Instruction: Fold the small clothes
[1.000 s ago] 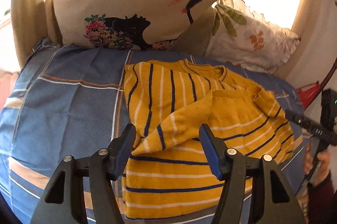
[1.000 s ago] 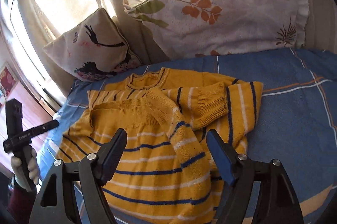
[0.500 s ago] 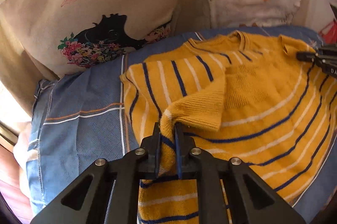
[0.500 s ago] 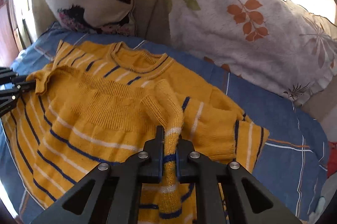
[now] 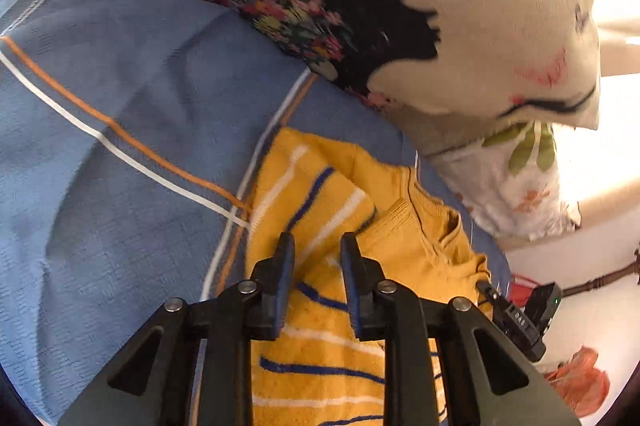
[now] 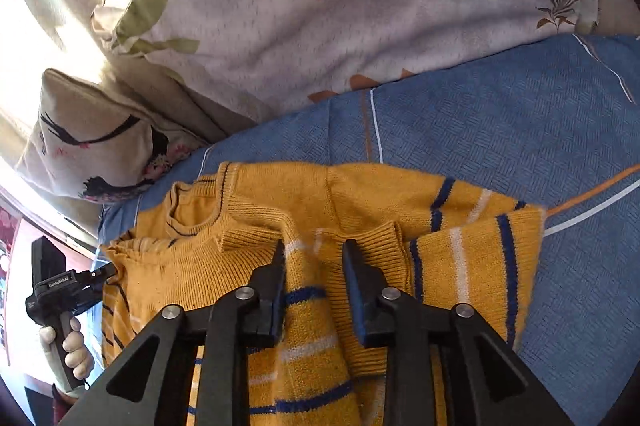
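A yellow knit sweater (image 5: 320, 338) with blue and white stripes lies on the blue bedspread (image 5: 120, 154), folded up toward its collar. My left gripper (image 5: 316, 246) is open a little, its jaws apart just above the sweater's left side, holding nothing. In the right wrist view the sweater (image 6: 360, 194) shows its collar and a folded sleeve. My right gripper (image 6: 314, 252) is open a little over the sleeve cuff, holding nothing. Each gripper shows in the other's view: the right gripper (image 5: 516, 318) at the sweater's far edge and the left gripper (image 6: 64, 286), held by a hand.
A cream pillow (image 5: 440, 6) with a black silhouette and flowers, and a white leaf-print pillow (image 6: 340, 6), lean at the head of the bed just behind the sweater. Bare bedspread (image 6: 500, 130) lies to the right. Bright curtains stand behind.
Half a second ago both grippers were shut on sweater folds. Both have carried them toward the collar and opened, letting go. The sweater now lies shorter, folded up.
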Available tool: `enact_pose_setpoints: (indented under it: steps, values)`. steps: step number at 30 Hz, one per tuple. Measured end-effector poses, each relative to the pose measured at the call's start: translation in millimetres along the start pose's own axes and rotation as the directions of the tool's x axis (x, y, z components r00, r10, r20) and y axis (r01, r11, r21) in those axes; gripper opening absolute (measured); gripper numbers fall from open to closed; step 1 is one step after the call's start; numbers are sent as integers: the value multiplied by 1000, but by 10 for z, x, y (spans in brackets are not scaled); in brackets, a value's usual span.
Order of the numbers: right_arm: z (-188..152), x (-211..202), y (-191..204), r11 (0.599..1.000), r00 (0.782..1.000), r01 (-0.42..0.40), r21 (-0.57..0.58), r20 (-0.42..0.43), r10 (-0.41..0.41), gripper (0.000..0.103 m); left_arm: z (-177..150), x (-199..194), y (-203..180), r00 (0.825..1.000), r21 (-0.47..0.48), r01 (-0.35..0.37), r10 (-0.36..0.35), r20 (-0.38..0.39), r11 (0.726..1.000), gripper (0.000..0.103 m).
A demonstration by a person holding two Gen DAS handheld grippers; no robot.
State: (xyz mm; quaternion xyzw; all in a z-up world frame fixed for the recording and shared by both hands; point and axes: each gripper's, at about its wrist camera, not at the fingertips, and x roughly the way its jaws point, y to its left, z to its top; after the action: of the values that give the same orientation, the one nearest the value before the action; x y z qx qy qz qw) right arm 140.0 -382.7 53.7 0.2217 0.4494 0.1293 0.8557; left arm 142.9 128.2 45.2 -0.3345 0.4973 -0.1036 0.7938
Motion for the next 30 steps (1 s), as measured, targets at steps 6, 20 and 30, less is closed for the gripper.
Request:
enact_pose_setpoints:
  steps: [6,20,30]
  values:
    - [62,-387,-117,991,984,121,54,124,-127,62,-28,-336,20,996,-16,-51,52,74,999,23]
    - [-1317,-1007,299,973,995,99,-210,44,-92,70,-1313,-736,-171,968,315,-248,223,113,916,45]
    - [-1235,-1008,-270,995,996,90,-33,32,-89,16,-1315,-699,13,950,204,-306,283,133,930,44]
